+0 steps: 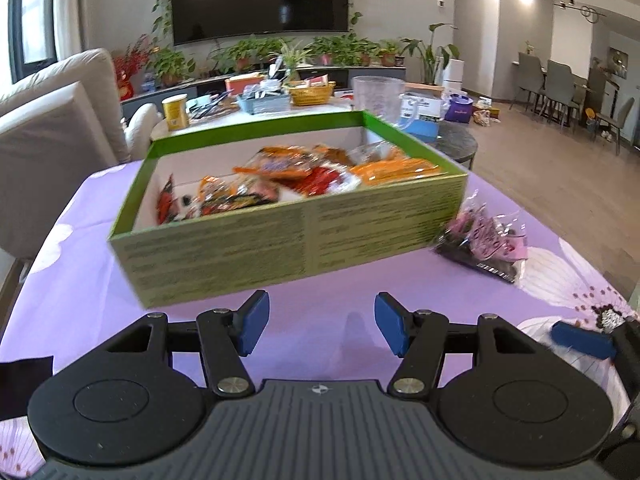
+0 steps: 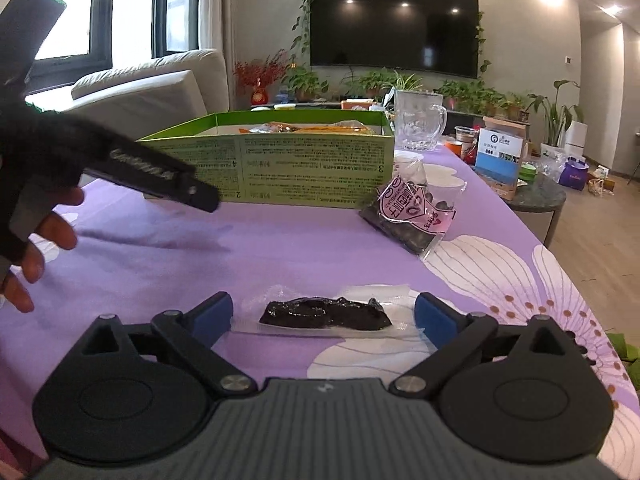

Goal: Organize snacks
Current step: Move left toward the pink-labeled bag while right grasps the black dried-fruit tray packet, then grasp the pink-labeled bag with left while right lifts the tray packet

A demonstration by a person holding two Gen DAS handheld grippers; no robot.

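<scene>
Left wrist view: The left gripper (image 1: 322,330) hangs above the purple flowered tablecloth (image 1: 100,280). Its jaws stand wide apart with nothing between them. Ahead of it sits a green box (image 1: 304,236) with no lid. The box holds a heap of orange and red snack packets (image 1: 296,180), spread from the left end to the far right corner. A pink-labelled bag of dark snacks (image 1: 486,244) lies on the cloth just beside the right end of the box. A clear glass mug (image 1: 380,94) stands behind the box. At the right edge, one blue pad of the right gripper (image 1: 580,340) shows.

Right wrist view: The right gripper (image 2: 324,314) is spread wide, one pad at each end of a clear packet with a dark snack (image 2: 326,314) that lies flat on the tablecloth (image 2: 280,240). Whether the pads touch the packet cannot be told. This packet does not appear in the left view. The green box (image 2: 280,168) is seen from the side, so only the packet tops (image 2: 304,128) show above its rim. The pink-labelled bag (image 2: 416,212) rests by the box's right corner, and the mug (image 2: 418,120) is behind it. A hand (image 2: 36,240) holds the left gripper's body at the left edge.
</scene>
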